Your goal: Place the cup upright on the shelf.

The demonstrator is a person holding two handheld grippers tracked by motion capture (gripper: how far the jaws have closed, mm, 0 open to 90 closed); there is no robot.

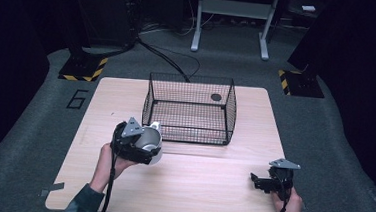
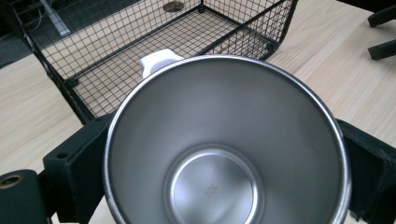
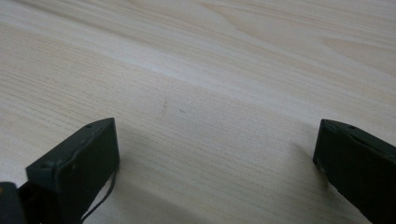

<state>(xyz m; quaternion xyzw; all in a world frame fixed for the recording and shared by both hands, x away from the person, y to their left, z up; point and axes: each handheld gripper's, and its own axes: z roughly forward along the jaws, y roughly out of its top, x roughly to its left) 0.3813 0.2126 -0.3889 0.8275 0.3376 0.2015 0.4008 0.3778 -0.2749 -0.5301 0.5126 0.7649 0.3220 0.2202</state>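
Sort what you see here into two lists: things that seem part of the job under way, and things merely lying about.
Part of the job, it seems:
steel cup, clamped in the left gripper
wire basket, just beyond the cup
right gripper, open and idle over the table

Lying about:
dark round object in the basket
tape strip at the table corner

Silver cup [image 2: 224,154], black mesh basket [image 1: 191,108]

Overhead forward-down; jaw cameras close above table [image 1: 210,188]
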